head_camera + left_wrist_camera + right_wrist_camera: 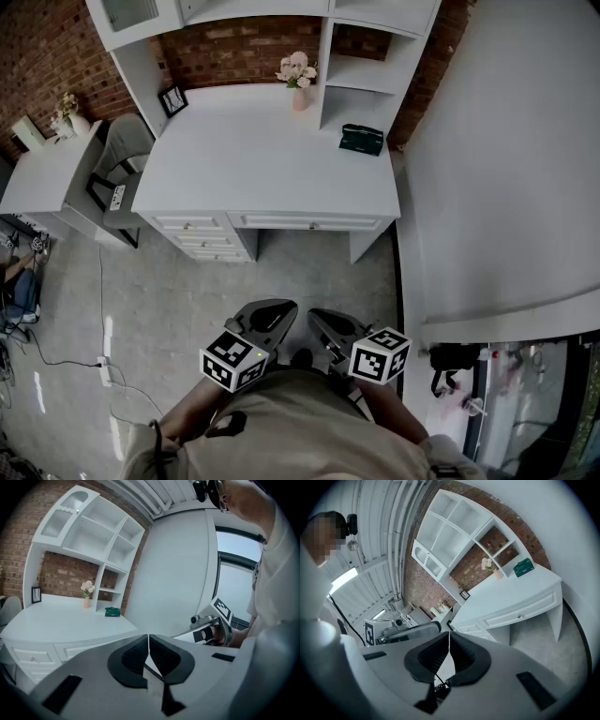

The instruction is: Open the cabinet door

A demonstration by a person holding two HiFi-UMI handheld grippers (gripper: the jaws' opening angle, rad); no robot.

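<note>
The white desk hutch stands against the brick wall, and its glass-fronted cabinet door at the upper left is closed. The same door appears in the left gripper view, and the door shows again in the right gripper view. Low in the head view, close to the person's body and far from the desk, my left gripper and right gripper sit side by side. The left gripper has its pads together on nothing. The right gripper is likewise shut and empty.
On the desk top are a flower vase, a green box and a small picture frame. Drawers sit under its left side. A grey chair and side table stand left; a white wall runs along the right.
</note>
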